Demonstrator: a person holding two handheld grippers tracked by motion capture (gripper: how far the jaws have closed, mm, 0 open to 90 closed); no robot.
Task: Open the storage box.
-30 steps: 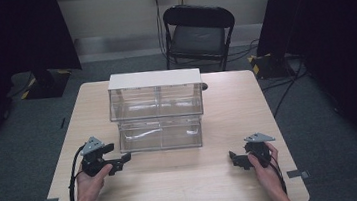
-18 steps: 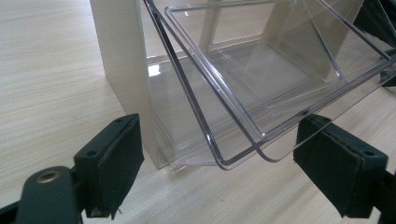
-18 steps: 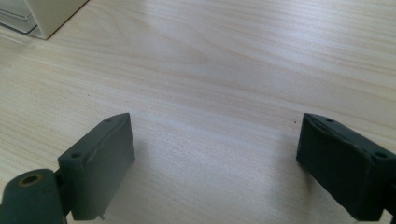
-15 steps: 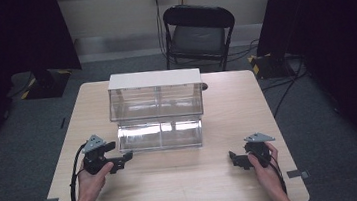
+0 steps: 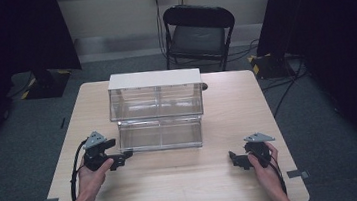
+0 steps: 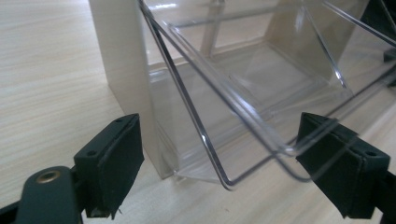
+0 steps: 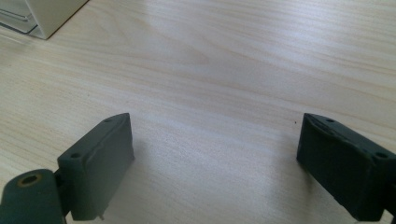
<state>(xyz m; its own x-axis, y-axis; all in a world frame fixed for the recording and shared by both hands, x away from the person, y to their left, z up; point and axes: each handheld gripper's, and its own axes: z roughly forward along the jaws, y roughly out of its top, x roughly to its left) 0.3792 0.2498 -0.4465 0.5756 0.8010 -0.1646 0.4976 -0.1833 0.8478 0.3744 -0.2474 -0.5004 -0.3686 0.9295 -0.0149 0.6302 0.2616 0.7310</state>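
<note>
Now, the left gripper (image 5: 122, 158) sat low on the table (image 5: 186, 190), its jaws spread wide and holding nothing, right at the near left corner of the clear drawer (image 5: 161, 135). In the left gripper view the same gripper (image 6: 219, 163) framed that corner: the drawer (image 6: 261, 84) was tilted forward out of the white-framed cabinet (image 6: 123, 70), its thin front rim passing between the two black jaws, though whether either jaw touched the plastic could not be told.

The cabinet (image 5: 156, 95) stood mid-table, a see-through box under a white top, with the drawer jutting toward the person along its front foot. The right gripper (image 5: 235, 159) rested well apart, near the right front edge, and the right gripper view showed that gripper (image 7: 215, 158) gaping over bare wood with nothing between its jaws, a corner of the cabinet (image 7: 51, 16) just beyond.

Judging by the look, the drawer was light, stiff, thin-walled plastic: slick under rubber, and likely to crack or flex if pinched hard. The best hold seemed to be the front lip near the corner, gripped gently and guided level so it wouldn't bind in the frame.
</note>
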